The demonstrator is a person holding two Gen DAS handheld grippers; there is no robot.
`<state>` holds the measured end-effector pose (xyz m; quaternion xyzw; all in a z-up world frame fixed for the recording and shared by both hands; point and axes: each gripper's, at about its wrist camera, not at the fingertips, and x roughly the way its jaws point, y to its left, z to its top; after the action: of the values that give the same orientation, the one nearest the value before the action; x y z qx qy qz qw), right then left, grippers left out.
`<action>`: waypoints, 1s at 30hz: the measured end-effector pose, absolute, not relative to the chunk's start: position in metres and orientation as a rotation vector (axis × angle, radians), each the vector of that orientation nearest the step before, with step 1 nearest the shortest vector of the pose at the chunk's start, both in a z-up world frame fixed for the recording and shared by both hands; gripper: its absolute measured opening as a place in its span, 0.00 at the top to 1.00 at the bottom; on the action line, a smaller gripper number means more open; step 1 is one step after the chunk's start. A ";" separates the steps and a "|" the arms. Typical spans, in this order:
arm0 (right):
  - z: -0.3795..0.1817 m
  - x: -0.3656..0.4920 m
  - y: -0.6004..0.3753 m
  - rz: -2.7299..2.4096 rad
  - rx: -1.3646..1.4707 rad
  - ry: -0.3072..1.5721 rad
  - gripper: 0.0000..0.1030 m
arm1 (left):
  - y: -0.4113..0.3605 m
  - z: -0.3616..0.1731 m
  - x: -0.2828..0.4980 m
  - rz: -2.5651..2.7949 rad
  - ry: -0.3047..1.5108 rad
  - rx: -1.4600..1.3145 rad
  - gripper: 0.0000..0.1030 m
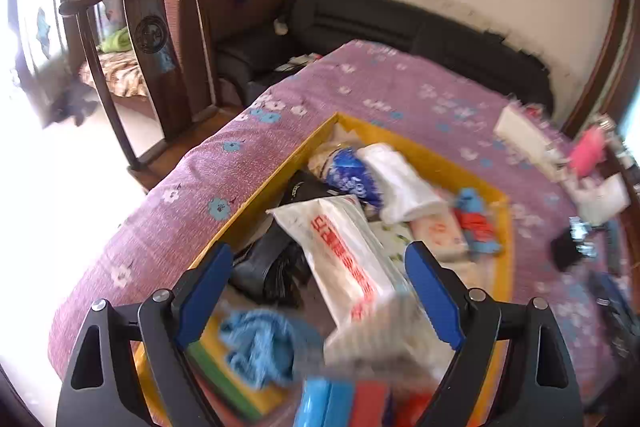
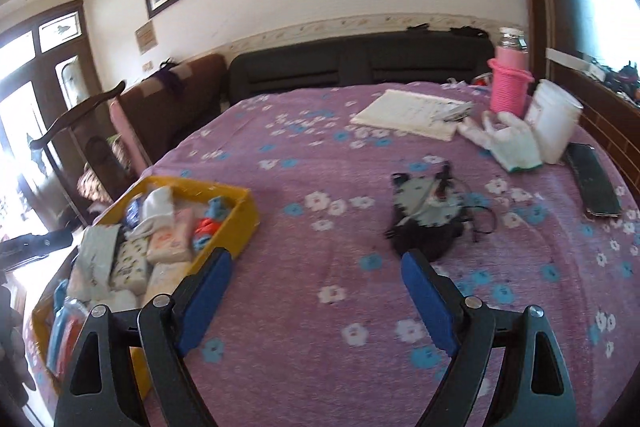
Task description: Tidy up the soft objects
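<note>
So it's a table with a purple flowery cloth. On it: a yellow tray at the left edge, black pouch mid-table, then notebook, white glove, pink bottle, white tub, phone along the far right.

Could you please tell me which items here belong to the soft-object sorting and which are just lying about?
Job: yellow tray, tissue packs, long white pack, blue cloth.
Lying about: notebook, pink bottle, white glove, phone.

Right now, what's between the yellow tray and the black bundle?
Nothing but bare purple flowered cloth. The right wrist view shows the tray at left and the black bundle apart from it at right.
</note>
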<state>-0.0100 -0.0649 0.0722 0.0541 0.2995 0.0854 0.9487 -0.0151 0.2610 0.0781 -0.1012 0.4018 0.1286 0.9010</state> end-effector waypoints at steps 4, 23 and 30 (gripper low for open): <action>0.067 -0.003 -0.070 0.174 0.103 0.643 0.11 | 0.240 0.045 0.011 0.286 0.987 -0.076 0.13; 0.067 -0.024 -0.055 0.090 0.020 0.563 0.09 | 0.234 0.160 -0.162 0.405 0.322 -0.186 0.00; 0.087 -0.051 -0.048 0.129 0.026 0.551 0.09 | 0.231 0.142 -0.158 0.526 0.448 -0.048 0.00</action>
<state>-0.0509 -0.0478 0.0869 0.0128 0.2720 0.0637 0.9601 -0.1577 0.2305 0.1416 -0.0233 0.2196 0.2580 0.9406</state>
